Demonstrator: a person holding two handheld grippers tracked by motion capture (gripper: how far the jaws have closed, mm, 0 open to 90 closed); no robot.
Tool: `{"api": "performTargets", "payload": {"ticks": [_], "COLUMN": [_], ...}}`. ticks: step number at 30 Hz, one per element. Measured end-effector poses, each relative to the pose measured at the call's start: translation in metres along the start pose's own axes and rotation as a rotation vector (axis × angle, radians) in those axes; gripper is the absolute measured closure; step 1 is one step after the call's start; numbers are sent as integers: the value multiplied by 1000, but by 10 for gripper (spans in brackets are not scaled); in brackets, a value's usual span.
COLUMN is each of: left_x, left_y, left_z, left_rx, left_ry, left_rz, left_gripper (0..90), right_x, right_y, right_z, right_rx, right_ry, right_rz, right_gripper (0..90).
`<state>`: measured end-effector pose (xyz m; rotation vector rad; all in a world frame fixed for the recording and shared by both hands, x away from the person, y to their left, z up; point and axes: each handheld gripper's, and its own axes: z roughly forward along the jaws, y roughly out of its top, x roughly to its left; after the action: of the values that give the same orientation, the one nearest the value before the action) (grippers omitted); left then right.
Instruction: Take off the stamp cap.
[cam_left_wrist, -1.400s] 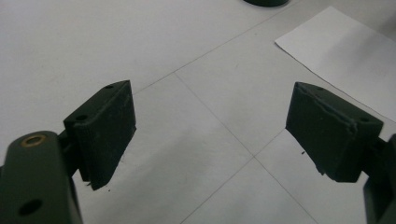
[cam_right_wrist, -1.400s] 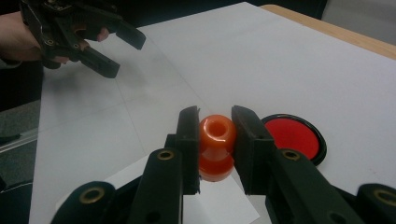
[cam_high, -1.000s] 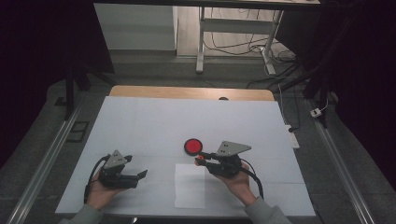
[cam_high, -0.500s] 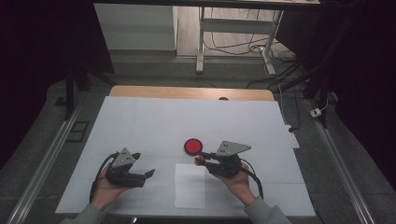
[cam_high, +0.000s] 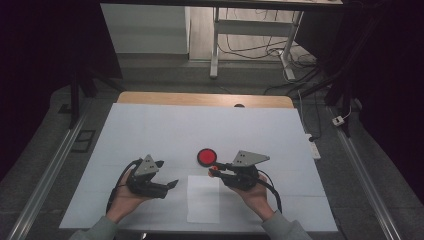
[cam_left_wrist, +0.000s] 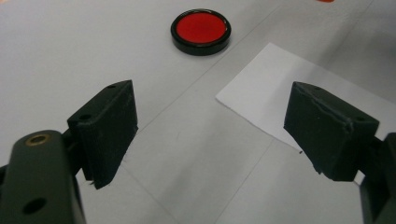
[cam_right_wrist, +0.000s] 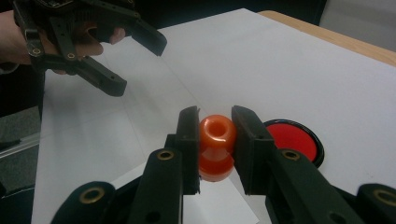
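Right gripper view puts the nearest thing first: the right gripper (cam_right_wrist: 215, 135) has its two black jaws clamped on an orange stamp (cam_right_wrist: 215, 148), a small knobbed piece held upright by its narrow neck, with its base just above the white paper sheet (cam_right_wrist: 219, 205). Just beyond it on the table lies the red ink pad (cam_right_wrist: 292, 138), a round black-rimmed dish, close beside the jaws but not touching the stamp. Farther off, the left gripper (cam_right_wrist: 135, 63) hangs over the bare white table (cam_right_wrist: 299, 65) with its jaws spread apart and nothing between them.

From the high view, the paper sheet (cam_high: 202, 200) lies between the two hands at the near edge, the right gripper (cam_high: 215, 169) sits at the sheet's far right corner with the stamp at its tip, and the ink pad (cam_high: 205, 157) is just behind that. The left gripper (cam_high: 166, 174) points towards the sheet's left edge, perhaps to steady it.

As I judge it, the stamp is picked up and little else is done: the sheet looks blank, so inking and pressing remain.
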<state>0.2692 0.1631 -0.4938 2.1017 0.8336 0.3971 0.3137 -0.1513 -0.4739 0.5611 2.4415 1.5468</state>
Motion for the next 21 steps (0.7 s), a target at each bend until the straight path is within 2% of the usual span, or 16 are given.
{"api": "performTargets", "payload": {"ticks": [12, 21], "left_x": [-8, -11], "left_y": [14, 24], "left_z": [12, 21], "left_rx": [10, 17], "left_ry": [-35, -54], "left_rz": [34, 41], "left_gripper": [174, 174], "right_x": [0, 0], "right_y": [0, 0], "right_z": [1, 1], "right_rx": [6, 9], "right_ry": [1, 0], "right_rz": [-3, -4], "right_gripper": [718, 718]}}
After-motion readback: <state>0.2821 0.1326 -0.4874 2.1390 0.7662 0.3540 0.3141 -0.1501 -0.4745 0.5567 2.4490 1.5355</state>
